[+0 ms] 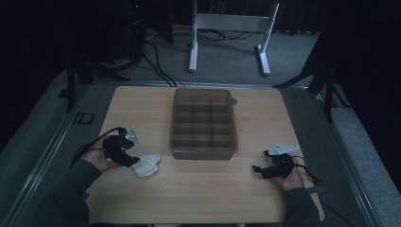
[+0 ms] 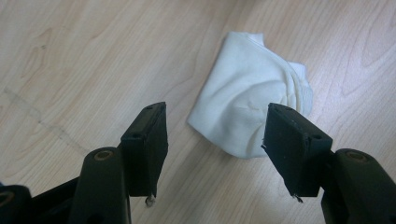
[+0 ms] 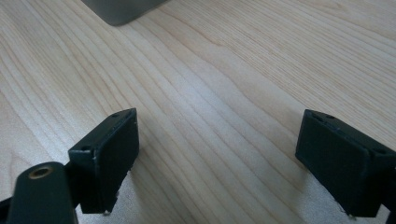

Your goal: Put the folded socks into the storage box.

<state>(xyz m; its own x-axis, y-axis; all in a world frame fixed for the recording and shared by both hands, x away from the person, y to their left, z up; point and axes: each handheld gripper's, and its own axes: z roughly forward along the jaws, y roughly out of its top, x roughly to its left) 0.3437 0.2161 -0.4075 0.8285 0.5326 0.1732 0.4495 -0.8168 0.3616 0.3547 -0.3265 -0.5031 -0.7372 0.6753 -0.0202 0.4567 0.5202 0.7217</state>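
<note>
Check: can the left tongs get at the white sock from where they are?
Probably yes. The left tongs are open, with the white sock lying flat on the table just ahead of them and partly between the tips. Nothing sits in the way; the compartment tray stands well off to the side.

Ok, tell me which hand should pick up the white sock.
Left. The left claw hangs open right at the white sock, with its jaws on either side of the near edge. The right claw is across the table, open over bare wood.
</note>
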